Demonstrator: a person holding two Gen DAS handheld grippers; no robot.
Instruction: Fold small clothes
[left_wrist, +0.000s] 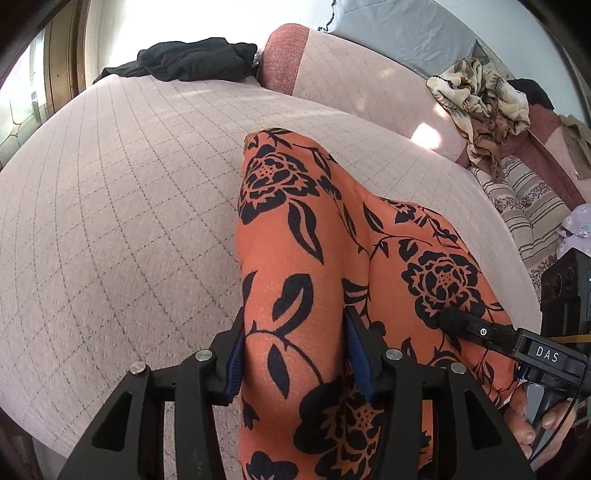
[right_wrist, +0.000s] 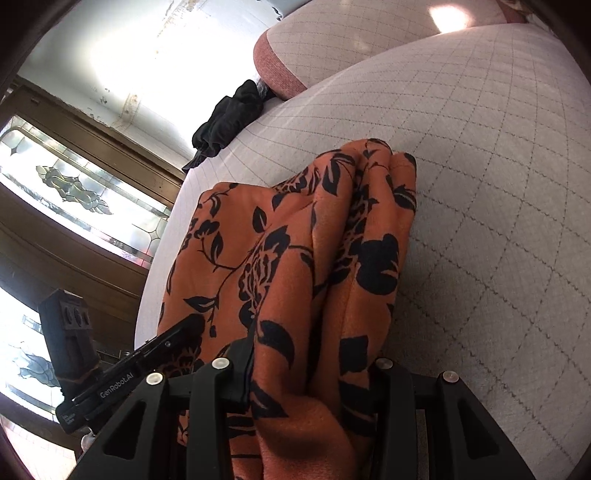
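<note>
Black left gripper (left_wrist: 295, 354) and right gripper (right_wrist: 314, 373) each pinch the orange, black-flowered garment (left_wrist: 306, 236) bunched on the quilted pink cushion (left_wrist: 110, 203); folding appears barely begun, creases unformed.

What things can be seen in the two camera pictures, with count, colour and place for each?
orange floral garment: one, orange with black flowers, draped on the mattress, gripped at the near end by both grippers.
black garment: one, black, crumpled at the far edge of the mattress.
beige patterned cloth: one, cream and brown, heaped at the right.
mattress: one, pale pink with a grid pattern, under everything.
pillow: one, pale pink with a red end, behind the mattress.
striped bedding: one, beige stripes, far right.
stained-glass window: one, wood frame, left of the right wrist view.
left gripper: black, fingers closed on the orange fabric.
right gripper: black, fingers closed on the same fabric.
</note>
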